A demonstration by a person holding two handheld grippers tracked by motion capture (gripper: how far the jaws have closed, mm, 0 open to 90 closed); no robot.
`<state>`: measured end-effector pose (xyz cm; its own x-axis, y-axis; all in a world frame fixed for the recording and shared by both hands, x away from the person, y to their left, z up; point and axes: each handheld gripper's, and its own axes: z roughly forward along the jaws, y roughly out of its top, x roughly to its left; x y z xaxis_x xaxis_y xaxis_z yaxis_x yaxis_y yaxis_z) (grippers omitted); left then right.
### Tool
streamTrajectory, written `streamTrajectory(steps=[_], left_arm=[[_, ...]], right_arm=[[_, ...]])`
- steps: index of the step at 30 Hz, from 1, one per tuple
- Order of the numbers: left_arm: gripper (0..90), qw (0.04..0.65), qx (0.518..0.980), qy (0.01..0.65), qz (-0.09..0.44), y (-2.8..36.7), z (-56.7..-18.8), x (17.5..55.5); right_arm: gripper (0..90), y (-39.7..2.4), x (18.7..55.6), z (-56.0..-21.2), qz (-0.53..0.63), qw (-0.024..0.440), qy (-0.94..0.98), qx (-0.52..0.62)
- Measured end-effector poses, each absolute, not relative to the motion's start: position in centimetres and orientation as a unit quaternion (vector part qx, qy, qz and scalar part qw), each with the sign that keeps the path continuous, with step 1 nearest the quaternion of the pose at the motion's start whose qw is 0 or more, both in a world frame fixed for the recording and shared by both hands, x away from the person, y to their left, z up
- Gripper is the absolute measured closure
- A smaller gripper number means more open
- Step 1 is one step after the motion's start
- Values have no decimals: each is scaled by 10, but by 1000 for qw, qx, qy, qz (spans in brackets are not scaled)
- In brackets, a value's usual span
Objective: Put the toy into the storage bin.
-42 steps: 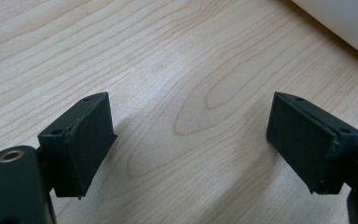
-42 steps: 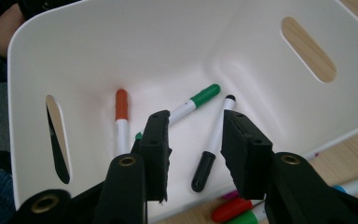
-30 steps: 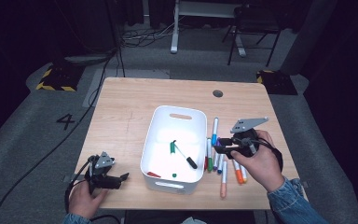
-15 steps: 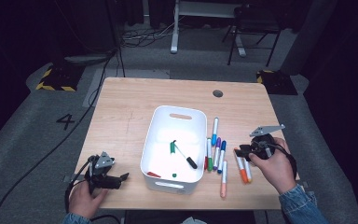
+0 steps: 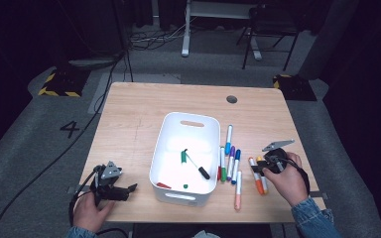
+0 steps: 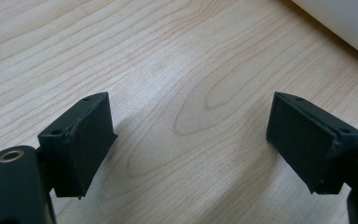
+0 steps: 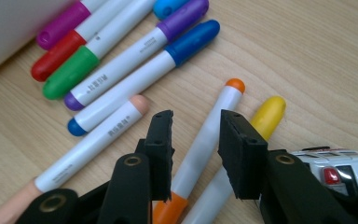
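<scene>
Straddling the orange marker [image 7: 205, 144] to lift it toward the white bin [image 5: 164, 148]

My right fingers [image 7: 168, 140] are hanging released around it, not yet pinching; left fingers [image 6: 81, 140] are idling wide apart on the desk [image 6: 177, 60]

Black screwed jaw pads, brass rivets, a grey three-cornered plate [image 5: 278, 145], denim sleeve [image 5: 311, 220]

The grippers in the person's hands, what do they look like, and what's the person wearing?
Both are black. The left gripper and the right gripper each carry a grey three-cornered plate on top. Each has two flat, blocky black jaws, with brass-coloured rivets on the arms behind them. A black cable loops from the left one. A blue denim sleeve covers the right forearm.
</scene>
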<state>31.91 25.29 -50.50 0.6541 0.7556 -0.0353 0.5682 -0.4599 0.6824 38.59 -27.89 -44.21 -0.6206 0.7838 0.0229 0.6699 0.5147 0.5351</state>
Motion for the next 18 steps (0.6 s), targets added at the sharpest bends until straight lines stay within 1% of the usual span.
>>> streamTrajectory(steps=[11, 18], left_arm=[[151, 341, 843, 392, 138, 253, -505, 319], [151, 341, 843, 392, 138, 253, -505, 319]], right_arm=[[642, -276, 389, -465, 247, 92, 863, 432], [671, -272, 388, -473, 243, 89, 861, 438]])
